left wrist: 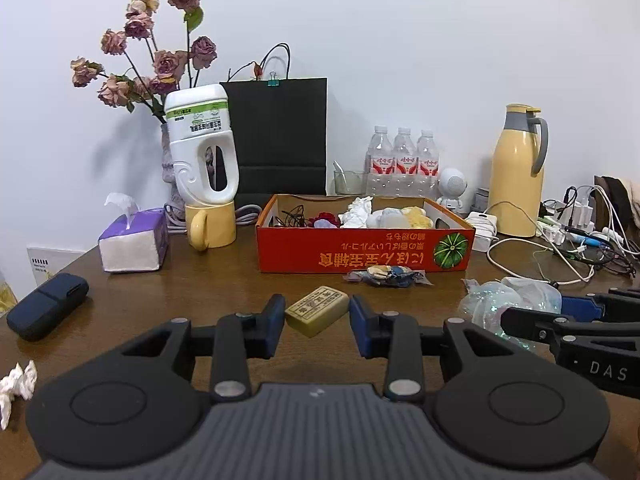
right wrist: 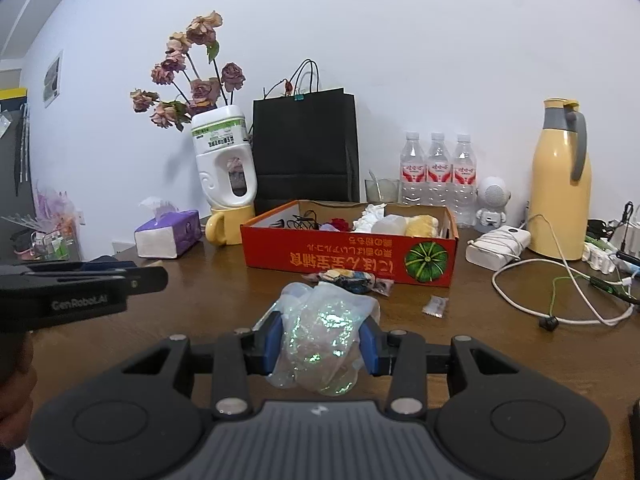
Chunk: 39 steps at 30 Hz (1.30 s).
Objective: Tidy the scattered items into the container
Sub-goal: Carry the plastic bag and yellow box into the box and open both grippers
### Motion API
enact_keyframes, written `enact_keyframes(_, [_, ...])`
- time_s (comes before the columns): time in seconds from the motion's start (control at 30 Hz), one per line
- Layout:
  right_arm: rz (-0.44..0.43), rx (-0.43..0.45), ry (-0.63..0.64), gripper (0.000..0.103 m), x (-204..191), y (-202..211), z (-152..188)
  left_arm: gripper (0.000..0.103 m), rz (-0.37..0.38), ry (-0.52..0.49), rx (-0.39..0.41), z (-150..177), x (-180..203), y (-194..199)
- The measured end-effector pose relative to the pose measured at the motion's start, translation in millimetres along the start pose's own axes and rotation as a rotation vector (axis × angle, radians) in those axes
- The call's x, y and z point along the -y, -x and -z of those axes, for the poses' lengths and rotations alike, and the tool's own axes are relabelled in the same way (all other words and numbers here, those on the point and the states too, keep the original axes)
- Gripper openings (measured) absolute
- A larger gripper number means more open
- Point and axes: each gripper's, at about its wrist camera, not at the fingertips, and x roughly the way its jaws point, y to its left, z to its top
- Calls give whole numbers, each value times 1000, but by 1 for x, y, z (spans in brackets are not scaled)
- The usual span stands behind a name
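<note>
Left gripper pinches yellow block; right gripper pinches glittery plastic bag. Carry both over red box wall, release low inside.

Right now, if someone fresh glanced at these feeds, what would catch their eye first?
Probably the red box mid-table, already part-filled with bits. Just in front of it, the left tongs grip a yellowish block and the right tongs squeeze a glittery plastic bag. Behind stand dried roses and a yellow thermos.
</note>
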Motion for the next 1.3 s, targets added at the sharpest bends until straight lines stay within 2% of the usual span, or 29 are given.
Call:
enact_keyframes(0.2, [12, -3, 11, 39, 14, -40, -31, 36, 12, 5, 11, -28, 1, -45])
enact_keyframes(0.37, [28, 34, 5, 39, 37, -94, -86, 36, 48, 16, 29, -78, -9, -111])
enact_keyframes(0.43, [9, 33, -21, 39, 47, -120, -110, 37, 50, 5, 12, -98, -12, -145])
enact_keyframes(0.53, [-22, -3, -38, 39, 55, -162, -137, 37, 76, -29, -86, -118, -17, -197])
enact_keyframes(0.6, [-52, -59, -58, 39, 60, -195, -151, 37, 96, -33, -166, -125, -21, -231])
enact_keyframes(0.67, [-102, -123, -80, 39, 65, -229, -160, 37, 81, -15, -245, -129, -26, -262])
enact_keyframes(0.73, [-138, -191, -96, 39, 67, -260, -165, 37, 93, -50, -316, -131, -28, -288])
enact_keyframes(0.9, [-102, -346, -89, 47, 69, -324, -171, 39, 109, -83, -467, -128, -35, -330])
enact_keyframes(0.93, [-100, -367, -91, 47, 69, -332, -170, 43, 122, -87, -487, -127, -36, -336])
enact_keyframes(1.0, [-102, -406, -91, 47, 69, -346, -171, 44, 124, -108, -527, -125, -35, -347])
enact_keyframes(1.1, [-82, -439, -105, 53, 72, -355, -176, 49, 121, -118, -559, -130, -37, -353])
enact_keyframes(1.17, [-85, -437, -107, 64, 74, -351, -187, 54, 122, -110, -566, -140, -38, -353])
enact_keyframes(1.23, [-90, -447, -116, 72, 79, -351, -198, 69, 110, -86, -582, -154, -40, -356])
enact_keyframes(1.3, [-79, -488, -131, 76, 88, -356, -211, 78, 96, -53, -617, -168, -41, -362])
